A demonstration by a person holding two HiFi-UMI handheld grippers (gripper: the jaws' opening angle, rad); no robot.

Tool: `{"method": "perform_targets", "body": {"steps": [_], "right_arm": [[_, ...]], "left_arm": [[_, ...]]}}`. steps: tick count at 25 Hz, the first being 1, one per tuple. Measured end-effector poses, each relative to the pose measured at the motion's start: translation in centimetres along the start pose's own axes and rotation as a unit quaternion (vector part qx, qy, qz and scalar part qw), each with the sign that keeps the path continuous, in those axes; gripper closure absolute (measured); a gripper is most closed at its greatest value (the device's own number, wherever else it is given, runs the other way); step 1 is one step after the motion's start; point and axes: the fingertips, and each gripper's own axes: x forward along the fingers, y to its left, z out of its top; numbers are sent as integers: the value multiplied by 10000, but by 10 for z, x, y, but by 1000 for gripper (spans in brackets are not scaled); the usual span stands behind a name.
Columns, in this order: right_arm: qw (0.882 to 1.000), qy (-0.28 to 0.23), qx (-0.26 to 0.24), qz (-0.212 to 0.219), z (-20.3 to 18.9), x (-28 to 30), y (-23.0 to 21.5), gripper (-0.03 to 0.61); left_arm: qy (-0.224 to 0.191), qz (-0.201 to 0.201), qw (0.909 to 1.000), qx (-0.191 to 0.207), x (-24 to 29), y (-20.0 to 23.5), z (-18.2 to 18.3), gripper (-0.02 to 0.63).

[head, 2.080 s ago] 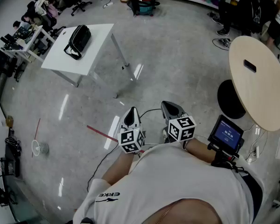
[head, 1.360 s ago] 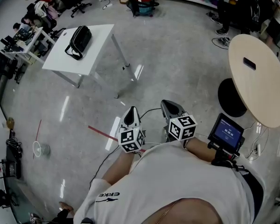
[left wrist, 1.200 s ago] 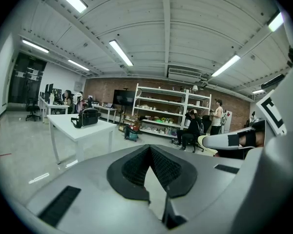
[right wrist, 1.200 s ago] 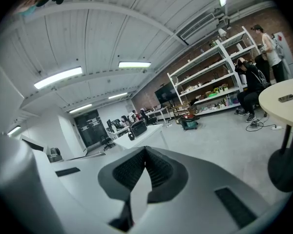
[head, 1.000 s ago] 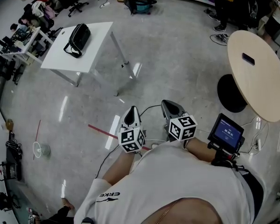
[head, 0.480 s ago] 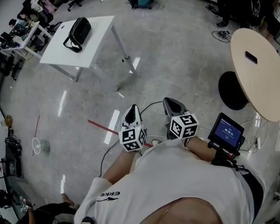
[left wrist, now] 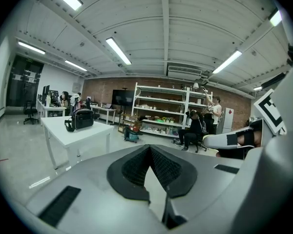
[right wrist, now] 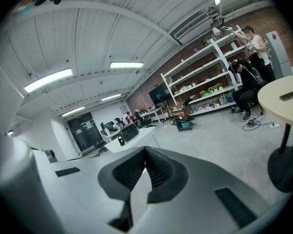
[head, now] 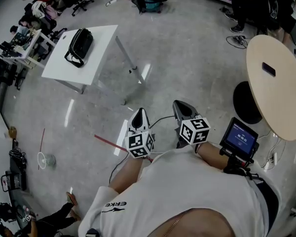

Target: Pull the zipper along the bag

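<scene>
Nearest to me, just ahead of my chest, my left hand-held gripper [head: 138,114] has its dark ribbed pads pressed together with nothing between them. My right hand-held gripper [head: 181,106], just beside it, is closed tight too and carries nothing. Both hang over the glossy grey concrete floor [head: 187,58]. Well beyond them stands the white rectangular table [head: 97,58] on thin metal legs. The black bag with a looped strap [head: 78,45] lies on it toward the far end, nearer the left edge, well apart from both grippers. Off to my right is a round pale wooden table [head: 281,107] with a small dark flat object [head: 269,69] on it.
</scene>
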Motion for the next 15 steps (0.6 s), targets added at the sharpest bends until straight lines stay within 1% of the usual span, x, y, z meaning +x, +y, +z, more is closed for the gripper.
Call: {"method": "perform_targets", "body": {"steps": [4, 6, 10, 13, 15], "right_arm": [[10000, -18, 80, 27, 10, 8, -17, 575], [9999, -2, 108, 55, 21, 17, -38, 575], [9998, 53, 180, 101, 49, 39, -94, 575], [9997, 51, 228, 76, 59, 44, -117, 575], [9992, 124, 373, 35, 57, 44, -126, 575]], "left_arm": [[-9, 61, 10000, 14, 19, -6, 8, 609], [5, 112, 9999, 18, 41, -15, 11, 610], [26, 254, 9997, -24, 96, -38, 21, 609], [8, 342, 9994, -48, 114, -46, 23, 609], [36, 388, 9992, -65, 117, -49, 25, 611]]}}
